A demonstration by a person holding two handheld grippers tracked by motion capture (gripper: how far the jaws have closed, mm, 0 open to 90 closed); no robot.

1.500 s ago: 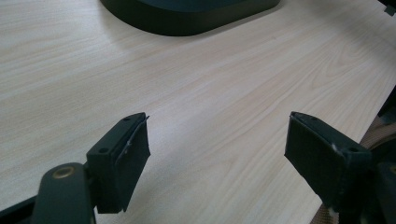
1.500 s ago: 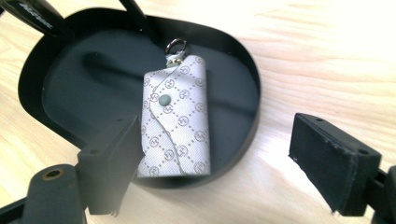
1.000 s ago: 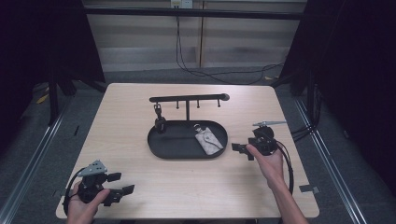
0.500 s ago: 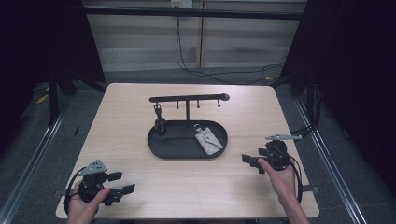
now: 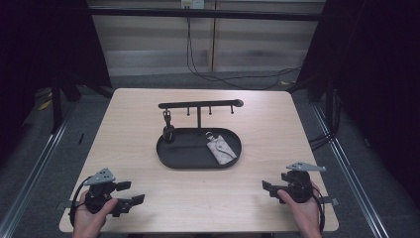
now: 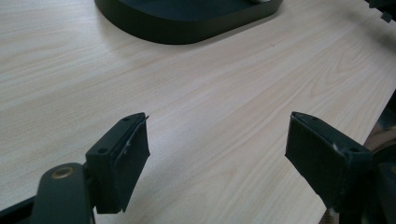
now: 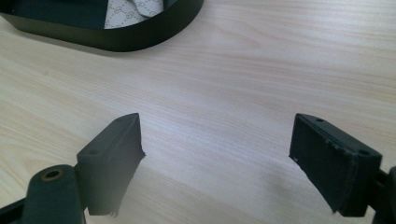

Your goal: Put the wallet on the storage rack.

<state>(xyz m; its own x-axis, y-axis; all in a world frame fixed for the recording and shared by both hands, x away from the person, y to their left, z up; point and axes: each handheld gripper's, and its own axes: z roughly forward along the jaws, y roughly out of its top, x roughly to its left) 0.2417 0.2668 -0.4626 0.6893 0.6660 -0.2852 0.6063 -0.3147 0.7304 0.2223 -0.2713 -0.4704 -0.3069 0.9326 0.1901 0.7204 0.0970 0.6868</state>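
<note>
Now both are sitting released: the left hand-held gripper (image 5: 131, 200) and right hand-held gripper (image 5: 270, 188) are resting at the counter's (image 5: 148, 134) near corners. A grey pouch (image 5: 220, 149) is lying in the black tray (image 5: 171, 157).

left gripper (image 5: 132, 200) jaws wide apart, right gripper (image 5: 268, 188) jaws wide apart, both held low

A lab-like recording booth: black curtains (image 5: 381, 74), metal floor rails (image 5: 34, 163), cables (image 5: 233, 79) behind a lone table (image 5: 277, 124).
</note>
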